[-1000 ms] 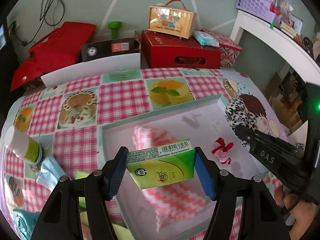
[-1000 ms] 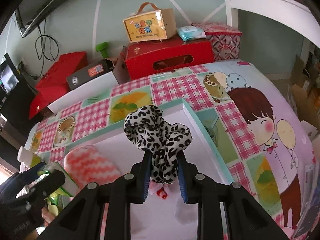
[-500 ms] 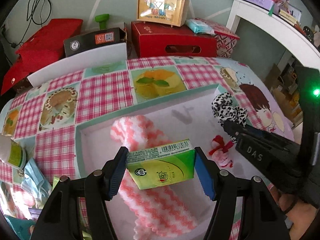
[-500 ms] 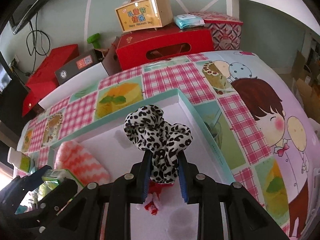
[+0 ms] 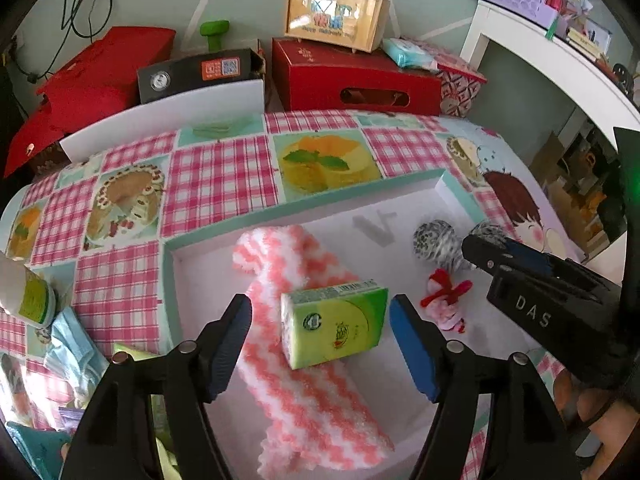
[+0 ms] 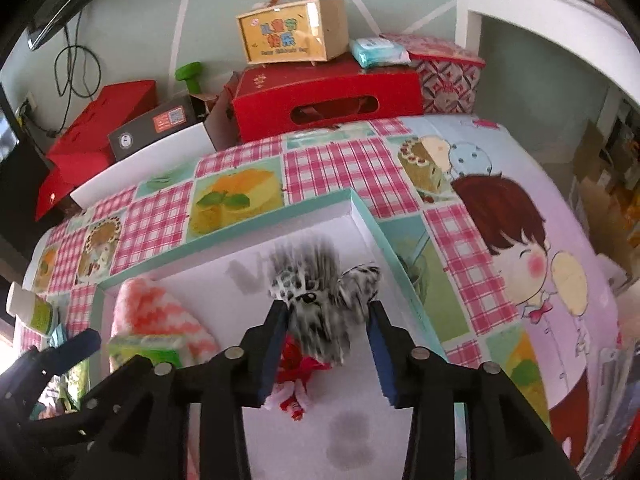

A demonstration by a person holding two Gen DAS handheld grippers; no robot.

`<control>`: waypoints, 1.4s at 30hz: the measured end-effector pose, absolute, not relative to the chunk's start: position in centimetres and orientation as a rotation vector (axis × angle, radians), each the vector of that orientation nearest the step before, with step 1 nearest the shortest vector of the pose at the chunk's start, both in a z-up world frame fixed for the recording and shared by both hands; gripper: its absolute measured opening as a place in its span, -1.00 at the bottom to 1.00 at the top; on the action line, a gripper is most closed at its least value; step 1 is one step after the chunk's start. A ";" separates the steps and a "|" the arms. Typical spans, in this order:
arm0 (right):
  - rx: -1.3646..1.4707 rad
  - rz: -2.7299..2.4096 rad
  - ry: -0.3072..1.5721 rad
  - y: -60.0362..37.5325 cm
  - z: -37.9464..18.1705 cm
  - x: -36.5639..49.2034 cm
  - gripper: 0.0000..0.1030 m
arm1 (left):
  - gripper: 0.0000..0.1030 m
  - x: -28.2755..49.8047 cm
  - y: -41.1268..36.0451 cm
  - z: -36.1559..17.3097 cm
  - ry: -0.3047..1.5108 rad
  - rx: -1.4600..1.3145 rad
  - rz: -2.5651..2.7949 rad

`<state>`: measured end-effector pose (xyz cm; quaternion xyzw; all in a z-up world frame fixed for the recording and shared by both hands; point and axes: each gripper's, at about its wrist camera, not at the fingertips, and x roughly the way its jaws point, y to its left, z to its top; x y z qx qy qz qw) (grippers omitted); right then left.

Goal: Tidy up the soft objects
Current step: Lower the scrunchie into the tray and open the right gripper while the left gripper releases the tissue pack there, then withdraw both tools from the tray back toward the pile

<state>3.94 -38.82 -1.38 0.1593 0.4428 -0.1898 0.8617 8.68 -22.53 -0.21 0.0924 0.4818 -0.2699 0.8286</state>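
Observation:
A white tray with a teal rim (image 5: 172, 280) (image 6: 376, 236) lies on the checked tablecloth. In it a pink-and-white fuzzy towel (image 5: 304, 392) (image 6: 156, 312) carries a green tissue pack (image 5: 334, 326) (image 6: 144, 350). My left gripper (image 5: 320, 312) hovers around the pack, jaws opening, both pads clear of it. My right gripper (image 6: 327, 312) (image 5: 520, 276) is also opening. The leopard-print scrunchie (image 6: 320, 292) (image 5: 434, 240) is motion-blurred between its pads and slipping down toward the tray. A small red-and-white hair bow (image 6: 296, 372) (image 5: 444, 300) lies under it.
A white bottle (image 5: 28, 296) and a blue face mask (image 5: 68, 344) lie left of the tray. Red boxes (image 5: 356, 76) and a gift case (image 5: 336, 16) stand behind the table. A white shelf (image 5: 560, 64) is at the right. A hand (image 5: 592, 412) holds the right gripper.
The left jaws parted and the tissue pack went from between the pads onto the towel. The right jaws widened and the scrunchie, gripped upright before, now blurs downward.

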 end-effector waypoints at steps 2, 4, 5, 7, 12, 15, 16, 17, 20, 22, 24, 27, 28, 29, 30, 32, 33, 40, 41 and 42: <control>0.308 -0.400 0.923 -38.4 -0.7 3.9 -0.07 | 0.41 8.6 -22.1 0.5 1.014 0.182 -0.572; 0.289 -0.399 0.918 -38.0 0.0 3.7 -0.04 | 0.41 8.7 -21.6 1.3 1.007 0.164 -0.569; 0.281 -0.397 0.914 -37.8 0.4 3.6 -0.04 | 0.41 8.7 -21.3 1.7 1.002 0.154 -0.563; 0.270 -0.396 0.908 -37.6 1.0 3.5 -0.03 | 0.41 8.9 -20.6 2.3 0.996 0.138 -0.550; 0.269 -0.385 0.904 -37.1 1.8 3.2 -0.02 | 0.41 9.7 -18.6 3.4 0.984 0.085 -0.500; 0.263 -0.386 0.916 -36.9 1.7 3.2 0.09 | 0.41 10.4 -17.6 3.4 0.987 0.069 -0.466; 0.261 -0.385 0.920 -36.8 1.6 3.2 0.13 | 0.41 10.6 -17.3 3.4 0.989 0.065 -0.456; 0.260 -0.383 0.925 -36.7 1.6 3.2 0.15 | 0.41 10.9 -16.9 3.2 0.996 0.059 -0.442; 0.251 -0.375 0.941 -36.5 1.2 3.3 0.21 | 0.41 11.5 -16.1 2.8 1.011 0.039 -0.414; 0.245 -0.373 0.951 -36.3 1.0 3.4 0.28 | 0.41 11.9 -15.3 2.5 1.024 0.010 -0.400; 0.243 -0.368 0.958 -36.2 0.8 3.5 0.32 | 0.41 12.3 -14.6 2.2 1.045 -0.034 -0.399; 0.243 -0.366 0.970 -36.2 0.6 3.7 0.39 | 0.41 13.0 -13.5 1.5 1.078 -0.100 -0.380; 0.243 -0.366 0.974 -36.1 0.5 3.7 0.43 | 0.41 13.1 -13.1 1.3 1.085 -0.116 -0.362; 0.242 -0.366 0.977 -36.1 0.4 3.8 0.44 | 0.41 13.3 -12.7 1.1 1.099 -0.128 -0.339; 0.241 -0.366 0.980 -36.0 0.4 3.8 0.44 | 0.41 13.5 -12.4 0.9 1.103 -0.132 -0.335; 0.240 -0.365 0.987 -36.0 0.2 3.8 0.46 | 0.41 13.8 -11.8 0.7 1.106 -0.134 -0.315; 0.238 -0.365 0.990 -35.9 0.1 3.9 0.48 | 0.41 14.0 -11.5 0.6 1.105 -0.136 -0.302; 0.234 -0.361 0.996 -35.7 -0.1 4.1 0.88 | 0.82 14.7 -9.9 0.2 1.089 -0.127 -0.237; 0.235 -0.360 0.997 -35.6 -0.2 4.1 0.89 | 0.82 14.8 -9.7 0.2 1.088 -0.130 -0.234; 0.235 -0.359 0.998 -35.6 -0.2 4.1 0.90 | 0.82 14.9 -9.6 0.1 1.087 -0.133 -0.231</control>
